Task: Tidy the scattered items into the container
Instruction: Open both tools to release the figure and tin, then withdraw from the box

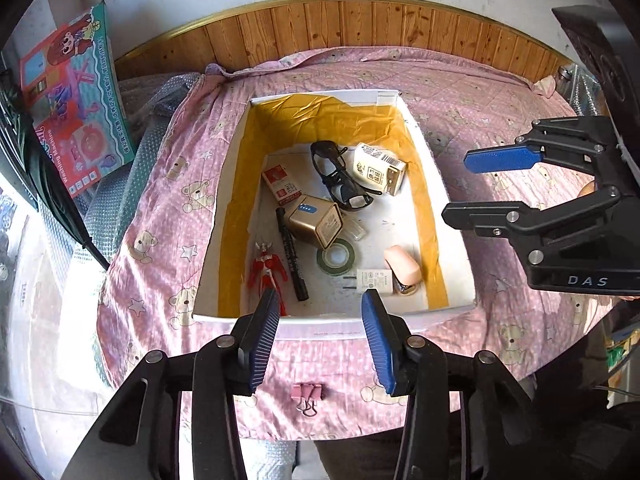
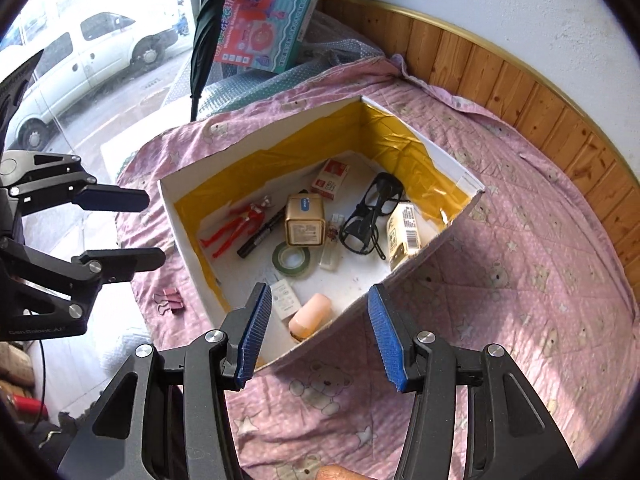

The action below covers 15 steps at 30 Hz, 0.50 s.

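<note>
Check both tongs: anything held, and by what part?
Nothing held. Left tongs and right tongs are both open and empty; the pink binder clip lies on the cloth outside the box.

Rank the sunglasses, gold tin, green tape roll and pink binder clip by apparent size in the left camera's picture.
1. Sunglasses
2. Gold tin
3. Green tape roll
4. Pink binder clip, smallest even though nearest the camera, outside the box.

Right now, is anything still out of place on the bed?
Yes: a pink binder clip lies on the pink bedspread outside the white box, just in front of its near wall. Everything else visible sits inside the box.
</note>
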Motion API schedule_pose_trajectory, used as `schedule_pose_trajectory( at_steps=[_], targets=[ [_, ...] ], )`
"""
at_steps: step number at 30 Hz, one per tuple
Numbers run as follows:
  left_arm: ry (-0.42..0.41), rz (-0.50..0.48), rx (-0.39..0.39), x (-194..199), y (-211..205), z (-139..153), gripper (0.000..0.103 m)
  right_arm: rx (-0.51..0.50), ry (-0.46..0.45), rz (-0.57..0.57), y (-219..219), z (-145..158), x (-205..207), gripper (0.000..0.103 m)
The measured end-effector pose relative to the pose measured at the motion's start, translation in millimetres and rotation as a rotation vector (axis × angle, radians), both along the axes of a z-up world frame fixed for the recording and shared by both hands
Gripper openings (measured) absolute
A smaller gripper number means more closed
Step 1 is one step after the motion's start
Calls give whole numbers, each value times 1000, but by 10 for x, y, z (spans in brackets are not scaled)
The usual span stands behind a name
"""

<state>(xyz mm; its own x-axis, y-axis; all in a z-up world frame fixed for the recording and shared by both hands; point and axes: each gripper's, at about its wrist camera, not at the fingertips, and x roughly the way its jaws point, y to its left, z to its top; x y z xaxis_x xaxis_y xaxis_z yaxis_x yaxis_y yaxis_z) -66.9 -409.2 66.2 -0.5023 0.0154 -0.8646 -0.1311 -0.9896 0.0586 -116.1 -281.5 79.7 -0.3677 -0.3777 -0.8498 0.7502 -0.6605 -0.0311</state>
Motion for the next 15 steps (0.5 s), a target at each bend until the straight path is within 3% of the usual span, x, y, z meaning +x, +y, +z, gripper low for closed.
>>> schedule_pose_trajectory(
  at_steps=[5, 15],
  targets=[
    [33, -3, 15, 207, 125, 157, 48, 47, 3, 12, 111, -13, 104, 54],
    [56, 17, 12, 421, 214, 282, 49, 46, 63, 98, 2, 215, 399, 54]
  ],
)
